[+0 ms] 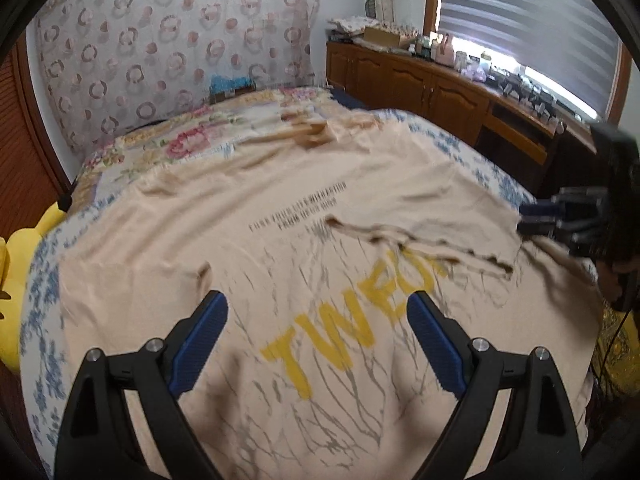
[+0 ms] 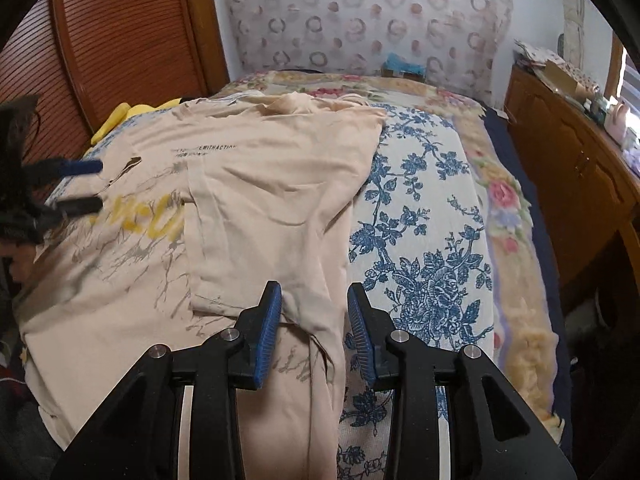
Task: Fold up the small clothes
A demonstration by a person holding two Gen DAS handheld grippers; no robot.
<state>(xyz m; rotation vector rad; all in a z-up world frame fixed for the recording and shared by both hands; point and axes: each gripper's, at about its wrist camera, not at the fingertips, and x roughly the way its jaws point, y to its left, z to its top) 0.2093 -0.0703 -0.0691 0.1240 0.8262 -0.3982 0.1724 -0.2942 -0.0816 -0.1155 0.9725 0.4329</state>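
Note:
A peach T-shirt with yellow letters and grey branch print lies spread on the bed; it also shows in the right wrist view, with its right side folded over onto the middle. My left gripper is open and empty, hovering over the printed part. It shows blurred at the left of the right wrist view. My right gripper is open, its jaws either side of the shirt's folded right edge near the hem. It shows at the right edge of the left wrist view.
The bed has a blue floral cover and a flowered blanket along its right side. A padded headboard stands behind. A wooden cabinet with clutter runs along the right. A yellow plush sits at the left.

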